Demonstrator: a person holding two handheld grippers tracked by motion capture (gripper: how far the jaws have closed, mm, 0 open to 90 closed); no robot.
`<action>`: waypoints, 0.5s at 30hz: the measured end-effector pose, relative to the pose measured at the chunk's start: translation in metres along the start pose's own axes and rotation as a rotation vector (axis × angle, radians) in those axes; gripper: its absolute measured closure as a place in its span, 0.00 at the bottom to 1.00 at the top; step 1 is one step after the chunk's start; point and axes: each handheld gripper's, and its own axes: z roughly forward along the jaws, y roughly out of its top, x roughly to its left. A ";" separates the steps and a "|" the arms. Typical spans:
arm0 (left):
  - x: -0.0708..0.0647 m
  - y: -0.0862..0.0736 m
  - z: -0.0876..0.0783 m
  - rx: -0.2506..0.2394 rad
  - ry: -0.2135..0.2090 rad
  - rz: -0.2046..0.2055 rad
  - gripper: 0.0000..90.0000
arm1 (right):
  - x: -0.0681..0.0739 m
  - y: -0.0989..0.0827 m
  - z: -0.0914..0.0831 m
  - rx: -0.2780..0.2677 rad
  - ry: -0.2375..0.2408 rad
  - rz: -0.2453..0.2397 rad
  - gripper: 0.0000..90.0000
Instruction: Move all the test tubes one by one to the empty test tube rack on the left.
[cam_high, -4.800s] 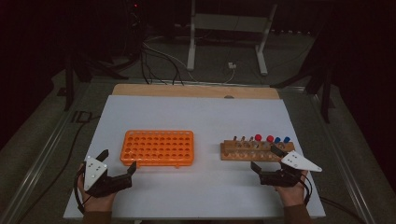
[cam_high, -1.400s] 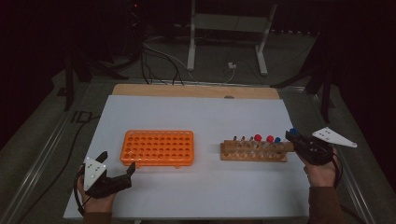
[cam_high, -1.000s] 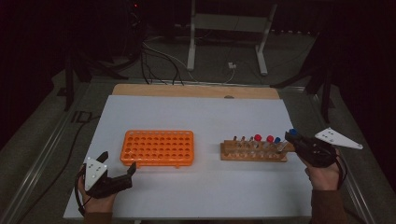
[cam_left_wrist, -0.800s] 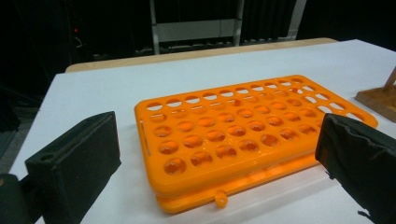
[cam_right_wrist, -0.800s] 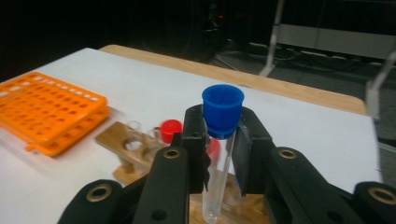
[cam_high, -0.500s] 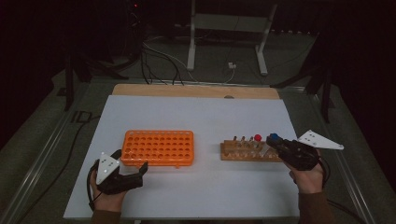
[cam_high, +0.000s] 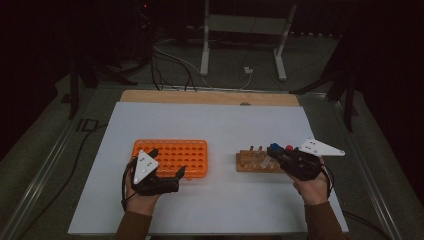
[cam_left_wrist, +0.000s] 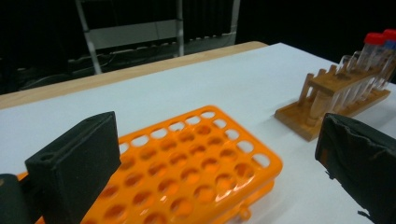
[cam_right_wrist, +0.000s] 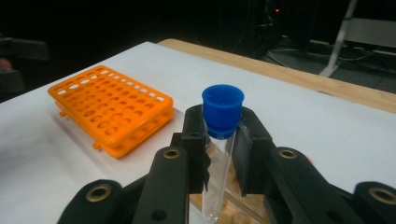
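- Nearest the person's edge of the white table (cam_high: 215, 210), the left gripper (cam_high: 167, 175) sits in the person's left hand, its grey three-cornered plate on top; in the left gripper view its two black jaws stand wide apart with nothing between them, framing the near end of the rack ahead.
- On the other side of that near edge, the right gripper (cam_high: 274, 152) sits in the person's right hand, jaws clamped together on a clear plastic tube with a blue screw cap (cam_right_wrist: 219, 140). In the right gripper view the tube stands roughly upright between the pads, gripped just below the cap, the cap itself free above them.
- Just past the left gripper lies the orange plastic tube rack with rows of round holes (cam_high: 172, 156), flat on the table; every hole that shows in it is unfilled (the high view is too coarse to be certain of the far rows).
- Just under and beside the right gripper stands the low wooden tube rack (cam_high: 252, 161), bearing several clear tubes; a red-capped tube (cam_high: 289, 148) stands close beside the held one, and whether the held tube's foot touches the wood I cannot tell.
- Farther off, a bare wooden strip (cam_high: 210, 97) runs along the table's far edge.
- Beyond that, on the dark floor, stand a pale metal frame (cam_high: 245, 30) and some loose cables (cam_high: 175, 62).
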 end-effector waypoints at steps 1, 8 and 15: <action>-0.002 0.001 0.003 0.000 -0.004 0.003 0.01 | 0.004 0.001 0.005 0.006 0.012 -0.008 0.85; -0.017 0.011 0.019 -0.006 -0.038 0.027 0.01 | 0.015 0.007 0.018 0.012 0.040 -0.024 0.85; -0.029 0.016 0.036 0.013 -0.070 0.041 0.01 | 0.026 0.013 0.033 0.033 0.067 -0.042 0.85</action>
